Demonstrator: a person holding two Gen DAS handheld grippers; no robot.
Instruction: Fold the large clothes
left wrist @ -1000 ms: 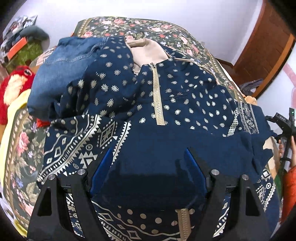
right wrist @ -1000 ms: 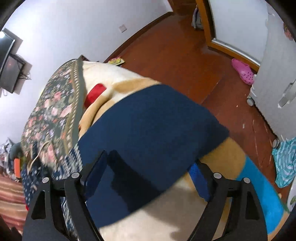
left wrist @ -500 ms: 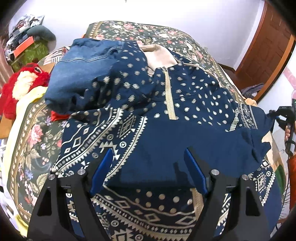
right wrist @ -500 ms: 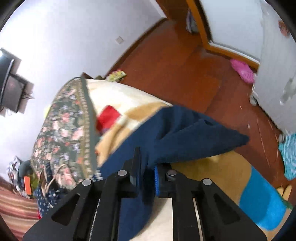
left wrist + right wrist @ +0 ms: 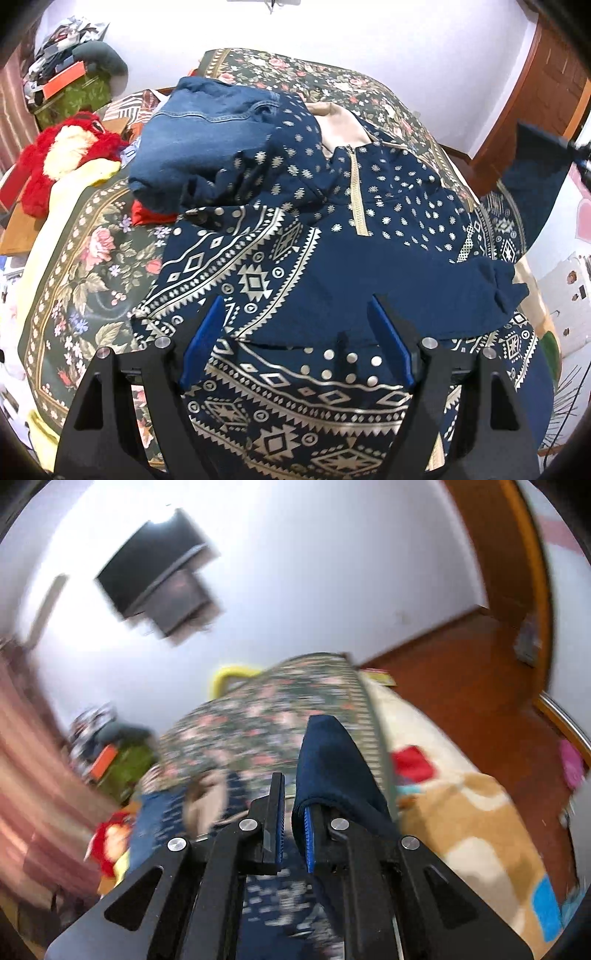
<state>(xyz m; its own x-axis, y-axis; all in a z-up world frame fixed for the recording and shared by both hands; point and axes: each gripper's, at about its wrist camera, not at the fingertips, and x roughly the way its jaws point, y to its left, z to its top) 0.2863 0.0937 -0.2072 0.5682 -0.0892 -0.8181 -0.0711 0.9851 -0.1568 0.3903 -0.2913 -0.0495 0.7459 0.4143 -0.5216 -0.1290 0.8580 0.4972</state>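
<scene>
Left wrist view. Navy patterned garment (image 5: 332,258) spread over floral bedspread (image 5: 85,266); gold zip placket at 12 o'clock of centre, geometric border band running toward 7 o'clock. Folded jeans (image 5: 207,140) lying on garment's upper-left part at 11 o'clock, touching it. Red plush toy (image 5: 62,155) at 9–10 o'clock, off the garment. Left gripper (image 5: 297,343) hovering above the cloth at 6 o'clock, jaws wide apart, nothing between the pads, no contact visible. Far at 2 o'clock, a raised navy corner (image 5: 539,155) hanging from the other tool, clear of the bed.

Right wrist view, heavily motion-blurred. Right gripper (image 5: 293,823) with jaws closed down nearly to touching, pinching a fold of the plain navy cloth (image 5: 332,760); fabric draped over the right finger toward 12–1 o'clock. Rest of garment trailing down at 6–7 o'clock. Bedspread at 11–12 o'clock, beige blanket (image 5: 480,812) at 3–4 o'clock.

Judgement on step in hand: lifting one side to carry it across toward the middle. To do well: keep pinch firm on the edge, not a loose bunch; carry low and level toward 9 o'clock of the bed; bring left gripper down on the matching lower edge, so both corners travel together; mind the jeans, likely to pin the upper-left part and skew the fold.
</scene>
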